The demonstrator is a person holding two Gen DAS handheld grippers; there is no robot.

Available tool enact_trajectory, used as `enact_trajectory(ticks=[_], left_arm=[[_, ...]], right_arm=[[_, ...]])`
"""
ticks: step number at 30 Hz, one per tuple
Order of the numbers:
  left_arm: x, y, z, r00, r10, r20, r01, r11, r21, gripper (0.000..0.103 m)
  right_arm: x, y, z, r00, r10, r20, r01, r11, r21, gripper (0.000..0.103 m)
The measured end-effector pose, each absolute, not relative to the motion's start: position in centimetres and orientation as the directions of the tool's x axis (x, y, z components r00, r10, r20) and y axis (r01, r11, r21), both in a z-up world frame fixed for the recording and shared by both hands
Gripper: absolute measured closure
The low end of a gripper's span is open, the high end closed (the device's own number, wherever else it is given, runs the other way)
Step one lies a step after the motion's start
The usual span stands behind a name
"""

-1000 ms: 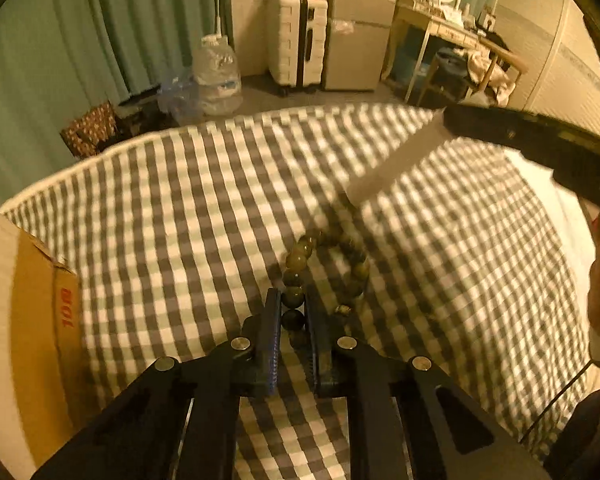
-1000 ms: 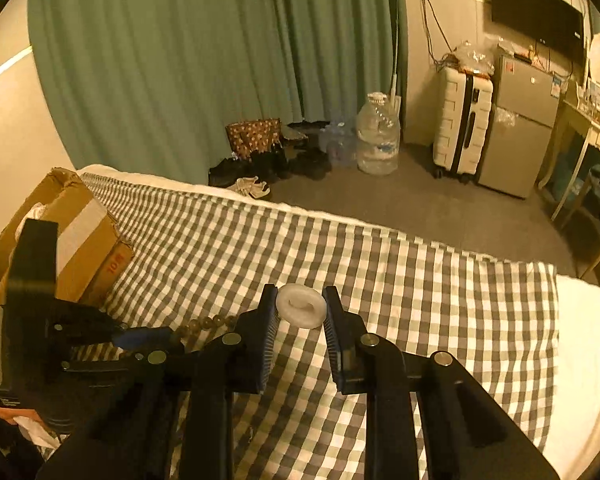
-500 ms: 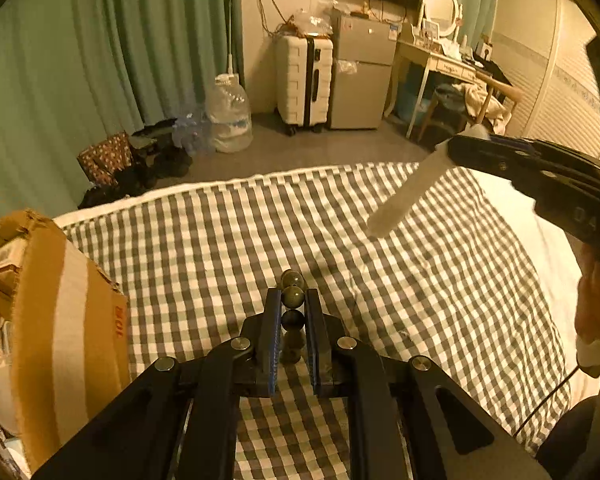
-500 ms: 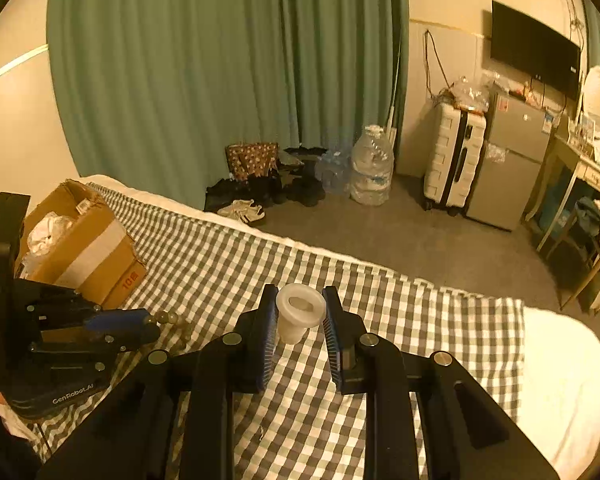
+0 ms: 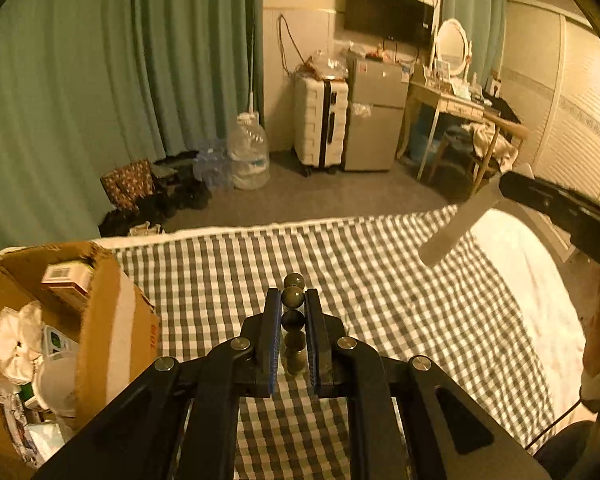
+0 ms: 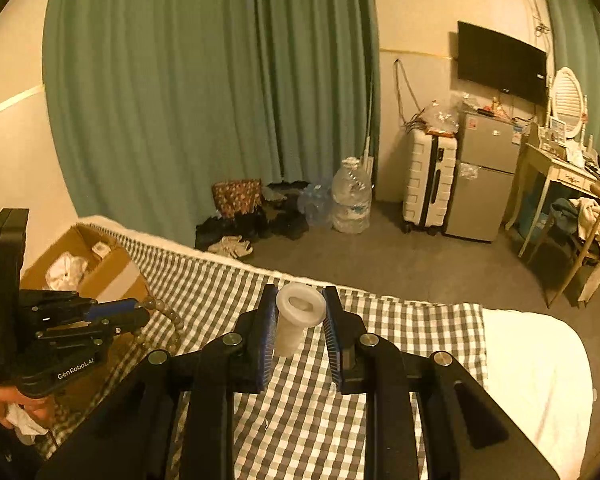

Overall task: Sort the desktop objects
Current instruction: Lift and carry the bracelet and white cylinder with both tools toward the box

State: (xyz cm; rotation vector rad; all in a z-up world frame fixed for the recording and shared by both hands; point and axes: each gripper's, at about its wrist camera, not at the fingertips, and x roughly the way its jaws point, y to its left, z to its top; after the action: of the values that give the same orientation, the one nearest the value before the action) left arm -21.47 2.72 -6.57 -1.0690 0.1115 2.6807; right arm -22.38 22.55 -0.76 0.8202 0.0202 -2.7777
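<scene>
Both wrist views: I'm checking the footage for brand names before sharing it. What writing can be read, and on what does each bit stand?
"GenRobot.AI": white letters on the left gripper body, right wrist view.
"DA": start of a cut-off word on the right gripper body, left wrist view.
Red print on the cardboard box: sideways, looks like "100", uncertain.
Small white label at the left gripper's lower corner: too small to read.
Packages inside the box, stickers on the fridge: blurred.

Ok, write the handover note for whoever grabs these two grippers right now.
Left gripper: shut on the bead bracelet, which hangs clear of the checked cloth.
Right gripper: shut on the white tube, also off the cloth.
Cardboard box sits at the left, already holding packets and wrappers.
Done: both items picked up.
Left: probably drop both in the box.
</scene>
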Motion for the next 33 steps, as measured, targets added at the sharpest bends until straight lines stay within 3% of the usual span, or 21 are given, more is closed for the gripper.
enact_trajectory(ticks=[16,33], left_arm=[[-16.8,1.2,-0.4,-0.788,0.208,-0.579,-0.264,-0.964,0.012,0.092],[-15.1,-7.8,2.7,-0.849,0.033,-0.527,-0.046,-0.999,0.011,0.092]], right_arm=[[-15.7,21.0,2.8,-0.862,-0.207,-0.464,0.201,-0.978,0.063,0.081],[-14.6,13.1,6.5,-0.871,-0.261,-0.415,0.271,-0.962,0.036,0.081]])
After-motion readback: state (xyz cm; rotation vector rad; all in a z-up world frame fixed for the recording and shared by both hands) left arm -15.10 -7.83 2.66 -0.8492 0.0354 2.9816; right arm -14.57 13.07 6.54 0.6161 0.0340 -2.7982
